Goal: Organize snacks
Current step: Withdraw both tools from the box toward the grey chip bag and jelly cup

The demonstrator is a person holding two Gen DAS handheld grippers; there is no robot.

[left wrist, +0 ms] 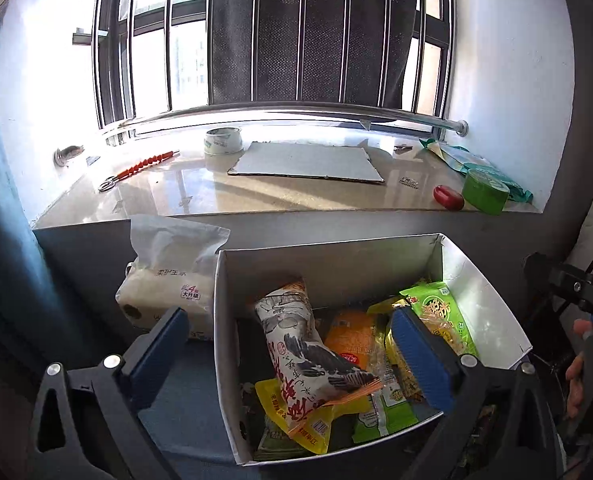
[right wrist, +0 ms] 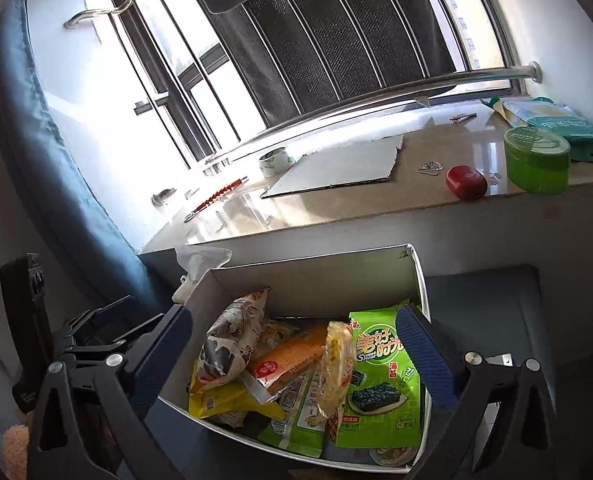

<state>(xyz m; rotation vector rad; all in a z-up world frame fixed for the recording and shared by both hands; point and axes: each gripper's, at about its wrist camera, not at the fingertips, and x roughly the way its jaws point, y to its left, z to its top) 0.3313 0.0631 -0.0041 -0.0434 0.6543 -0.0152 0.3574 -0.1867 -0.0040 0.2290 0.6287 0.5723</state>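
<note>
Hovering both grippers, left gripper [left wrist: 292, 354] and right gripper [right wrist: 296, 352], fingers spread and empty, I am surveying snack packets heaped inside the white box [right wrist: 418, 276]; next likely needs picking the seaweed packet [right wrist: 380, 384].

Your white box [left wrist: 484, 300] looks like matt paperboard. Inside it, the snack packets [left wrist: 316, 360] are glossy plastic film, the green seaweed packet [right wrist: 380, 376] at 5 o'clock shiniest of all. Beyond, at 12 o'clock, the sill [left wrist: 224, 188] is polished stone (it mirrors the window), carrying rough matt cardboard [left wrist: 308, 162] and a shiny green plastic tub [right wrist: 536, 160]. The rail [left wrist: 296, 111] is bright metal.
</note>
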